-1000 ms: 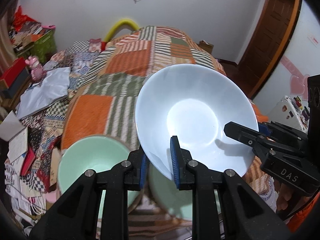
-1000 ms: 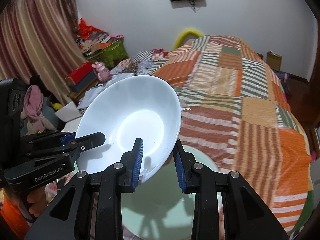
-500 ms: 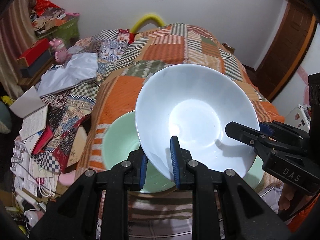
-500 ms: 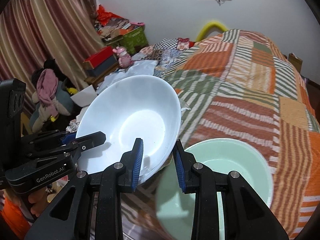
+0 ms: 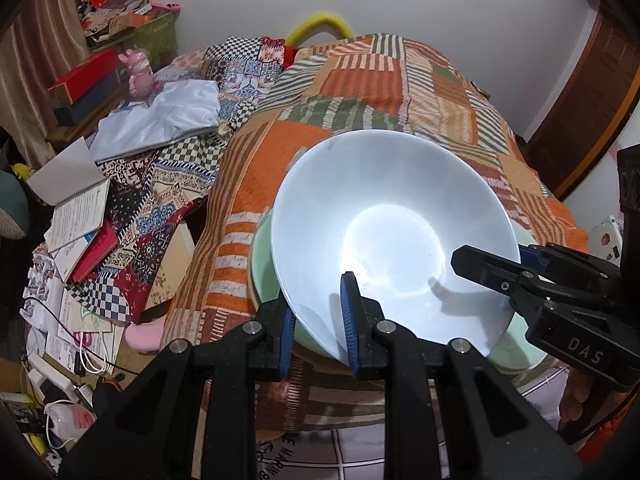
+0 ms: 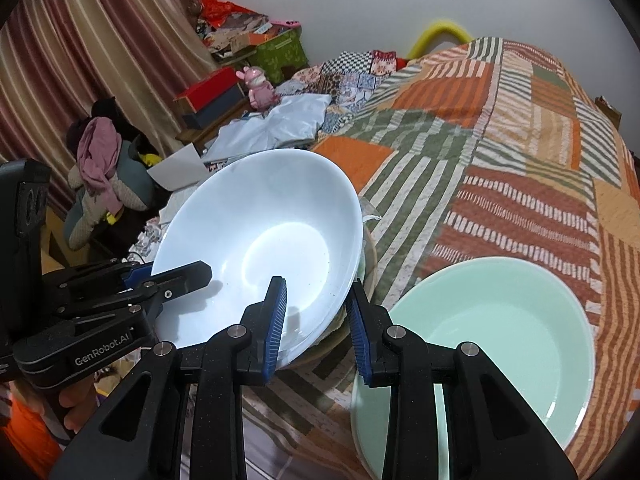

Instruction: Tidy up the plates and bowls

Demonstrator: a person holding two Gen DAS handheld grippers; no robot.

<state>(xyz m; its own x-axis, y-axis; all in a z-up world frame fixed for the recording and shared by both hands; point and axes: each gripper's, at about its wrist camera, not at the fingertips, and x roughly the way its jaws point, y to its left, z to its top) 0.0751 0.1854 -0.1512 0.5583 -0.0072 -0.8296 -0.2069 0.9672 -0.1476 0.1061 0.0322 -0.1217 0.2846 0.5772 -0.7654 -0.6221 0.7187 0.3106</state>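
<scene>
Over the near end of the bed, a white bowl is held tilted between both grippers. The left gripper is clamped on the bowl's near-left rim, one blue pad inside and one outside. The right gripper straddles the opposite rim; its inner pad lies against the bowl's inside, but the outer finger stands slightly off the wall, so a firm clamp cannot be told.

Below the white bowl, the left wrist view shows a pale green dish peeking out at the left and lower right; most of it is covered. In the right wrist view a green bowl sits on the quilt beside the right gripper, its near edge cut off by the fingers; whether it is that same dish cannot be told. A tan rim under the white bowl is hard to identify.

Beyond the bowls the striped patchwork quilt lies open. Past the bed's left edge, books and papers crowd the floor.
</scene>
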